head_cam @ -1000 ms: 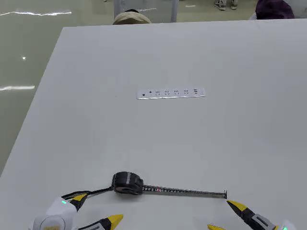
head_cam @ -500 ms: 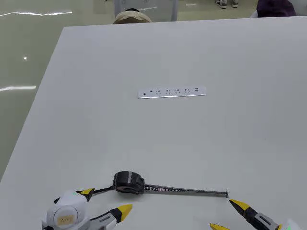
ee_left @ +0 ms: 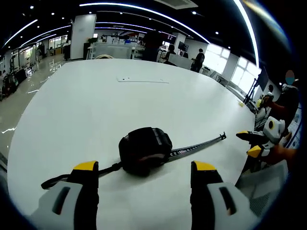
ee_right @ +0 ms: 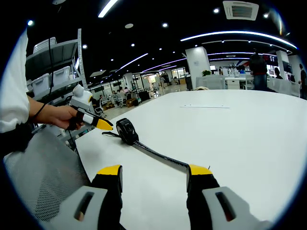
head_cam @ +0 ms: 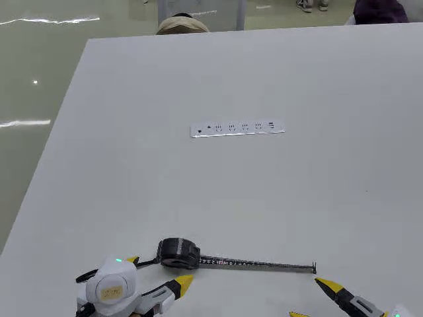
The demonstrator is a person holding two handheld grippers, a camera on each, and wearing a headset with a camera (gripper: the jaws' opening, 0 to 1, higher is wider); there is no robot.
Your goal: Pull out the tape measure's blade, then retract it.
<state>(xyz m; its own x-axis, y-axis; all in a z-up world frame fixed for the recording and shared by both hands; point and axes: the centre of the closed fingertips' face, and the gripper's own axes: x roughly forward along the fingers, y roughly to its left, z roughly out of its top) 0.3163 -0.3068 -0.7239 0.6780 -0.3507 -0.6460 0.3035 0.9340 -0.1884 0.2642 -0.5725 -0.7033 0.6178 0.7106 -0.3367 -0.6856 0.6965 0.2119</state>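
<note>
A black tape measure lies near the front edge of the white table. Its blade is drawn out flat to the right, ending in a hook. A black strap trails off the case to the left. My left gripper is open just behind the case, one jaw on each side of the strap, touching nothing. My right gripper is open a little short of the hook. In the right gripper view the blade's end lies close to the right fingertip, not gripped.
A white power strip lies flat in the middle of the table. The table's left edge drops to a glossy floor. A rounded beige object stands beyond the far edge. A mesh chair back is by the front edge.
My left gripper has moved right and forward, closing in behind the tape measure's case. The right gripper, the case and the blade have stayed put.
</note>
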